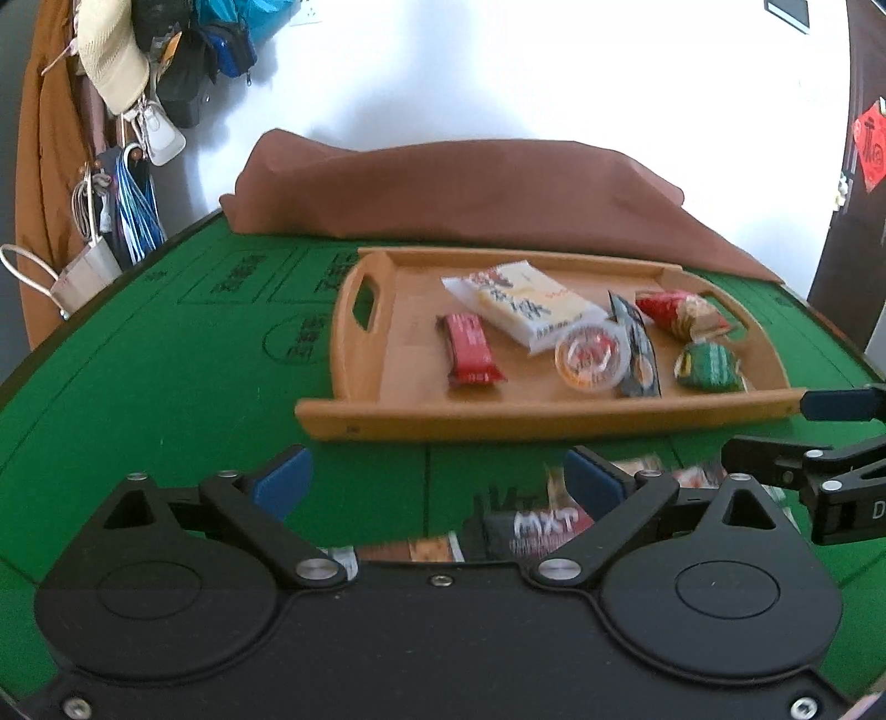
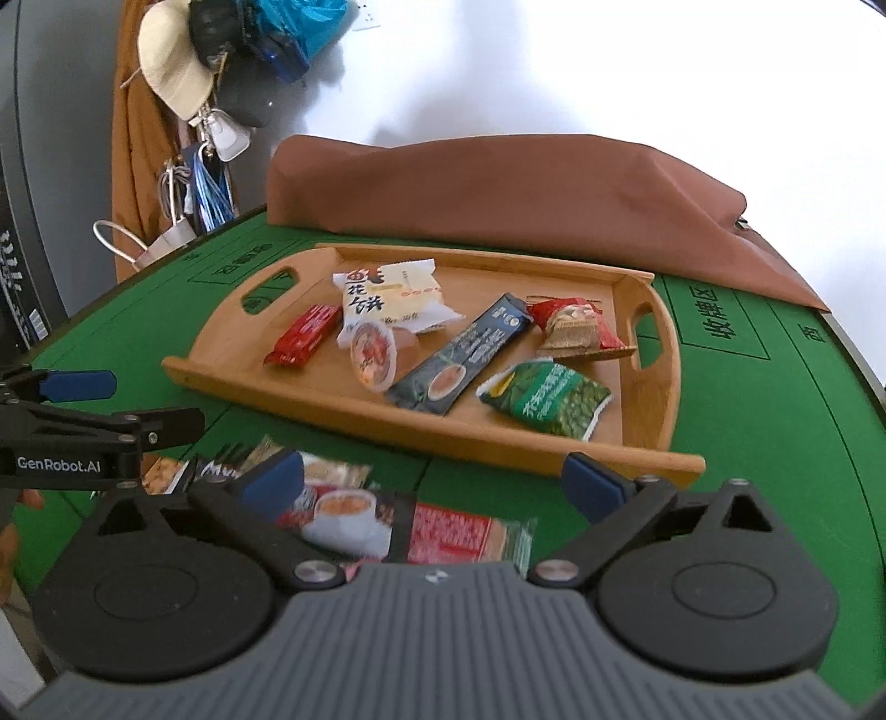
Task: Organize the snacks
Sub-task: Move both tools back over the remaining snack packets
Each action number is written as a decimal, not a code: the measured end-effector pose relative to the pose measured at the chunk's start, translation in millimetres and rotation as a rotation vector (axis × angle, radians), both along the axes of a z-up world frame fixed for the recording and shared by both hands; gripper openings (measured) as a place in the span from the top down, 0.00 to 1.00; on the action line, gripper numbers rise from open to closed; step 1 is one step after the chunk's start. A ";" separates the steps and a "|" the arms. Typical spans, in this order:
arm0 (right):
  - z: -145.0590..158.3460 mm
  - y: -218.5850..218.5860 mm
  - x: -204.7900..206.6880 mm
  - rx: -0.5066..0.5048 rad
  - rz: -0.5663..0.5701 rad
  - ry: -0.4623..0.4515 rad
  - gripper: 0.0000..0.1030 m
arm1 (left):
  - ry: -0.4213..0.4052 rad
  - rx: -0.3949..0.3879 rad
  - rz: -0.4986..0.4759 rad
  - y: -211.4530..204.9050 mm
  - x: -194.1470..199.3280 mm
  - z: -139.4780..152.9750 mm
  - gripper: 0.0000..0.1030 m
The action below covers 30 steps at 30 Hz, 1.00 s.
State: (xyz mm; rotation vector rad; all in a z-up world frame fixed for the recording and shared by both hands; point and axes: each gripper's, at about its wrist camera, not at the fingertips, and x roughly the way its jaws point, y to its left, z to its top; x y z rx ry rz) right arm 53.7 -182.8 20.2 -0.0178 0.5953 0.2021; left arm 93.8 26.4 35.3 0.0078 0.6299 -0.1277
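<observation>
A white wall (image 1: 498, 83) fills the background of my feeds, with a brown coat (image 2: 133, 138), a cream hat (image 2: 174, 77) and bags (image 1: 221, 33) hanging at ten o'clock. Below it a green felt table (image 1: 166, 376) printed with dark boxes and characters spans both views. A rust-brown cloth (image 2: 498, 188) lies bunched along the far edge at twelve o'clock. Just in front of it rests a wooden tray (image 2: 609, 459) with cut-out handles. It holds a white biscuit packet (image 2: 387, 293), a dark sachet (image 2: 470, 354) lying diagonally, a green snack bag (image 2: 548, 404) at its four o'clock corner, a red-and-tan wrapped snack (image 2: 576, 327), a red bar (image 2: 304, 335) and a small round cup (image 2: 374, 349). More packets (image 2: 398, 526) lie loose on the felt at six o'clock, nearer me than the tray. My right gripper (image 2: 434, 476) hangs over them, its blue-padded jaws spread wide, gripping nothing. My left gripper (image 1: 437, 476) is likewise splayed over a dark packet (image 1: 531, 526), pads clear of it.
</observation>
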 end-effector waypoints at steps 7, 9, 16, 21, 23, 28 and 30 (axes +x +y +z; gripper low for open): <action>-9.9 7.2 -23.2 -0.027 0.037 0.005 0.00 | -0.002 0.026 -0.003 1.0 -20.8 -9.9 0.04; -12.5 9.1 -29.7 -0.030 0.047 0.003 0.00 | -0.007 0.035 -0.006 0.4 -25.7 -11.9 0.02; -23.0 23.8 -52.2 -0.080 0.080 -0.035 0.00 | -0.002 0.050 -0.002 2.2 -36.1 -21.0 0.02; -32.1 32.6 -58.3 -0.117 0.089 -0.034 0.00 | 0.003 0.060 0.014 3.9 -38.2 -26.9 0.02; -34.3 35.0 -60.3 -0.126 0.084 -0.039 0.00 | 0.006 0.055 0.024 5.7 -38.4 -29.1 0.02; -37.3 42.2 -66.2 -0.162 0.077 -0.076 0.01 | 0.011 0.015 0.057 13.1 -38.3 -31.5 0.02; -37.8 44.2 -67.2 -0.177 0.079 -0.086 0.01 | 0.012 0.014 0.059 13.8 -38.5 -31.8 0.01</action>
